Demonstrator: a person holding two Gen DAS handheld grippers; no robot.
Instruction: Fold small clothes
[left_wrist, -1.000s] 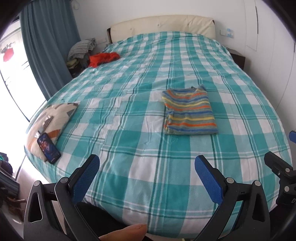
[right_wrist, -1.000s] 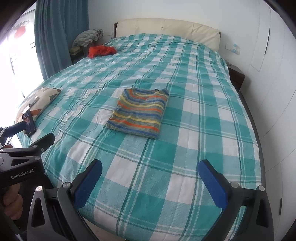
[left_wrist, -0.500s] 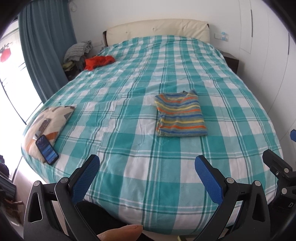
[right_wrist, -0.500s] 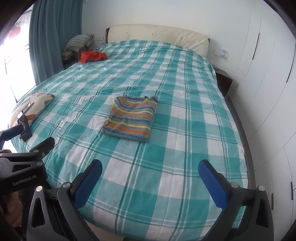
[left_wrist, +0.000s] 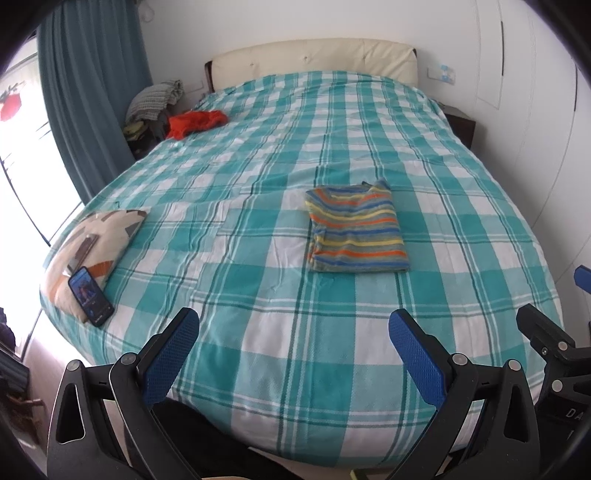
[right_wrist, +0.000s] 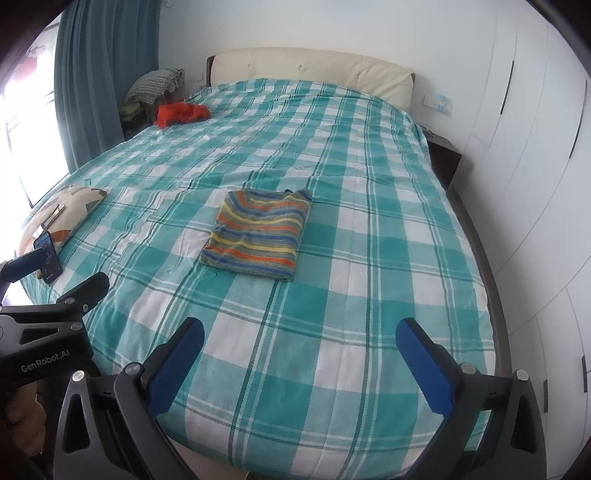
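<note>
A folded striped shirt (left_wrist: 355, 229) lies flat in the middle of the bed with the teal checked cover (left_wrist: 280, 332); it also shows in the right wrist view (right_wrist: 258, 236). A crumpled red garment (left_wrist: 195, 122) lies at the bed's far left corner, also seen in the right wrist view (right_wrist: 181, 113). My left gripper (left_wrist: 293, 350) is open and empty, held over the bed's near edge, well short of the shirt. My right gripper (right_wrist: 300, 360) is open and empty, also back at the near edge.
A patterned pillow (left_wrist: 99, 240) with a phone (left_wrist: 90, 295) on it lies at the bed's left edge. A pile of clothes (left_wrist: 153, 99) sits by the teal curtain (left_wrist: 92, 92). A dark nightstand (right_wrist: 443, 158) and white wardrobe doors (right_wrist: 535, 147) are on the right.
Both grippers have drawn back from the bed and a little higher; the shirt looks smaller and more of the bed shows. Both stay open. The shirt has not moved.
</note>
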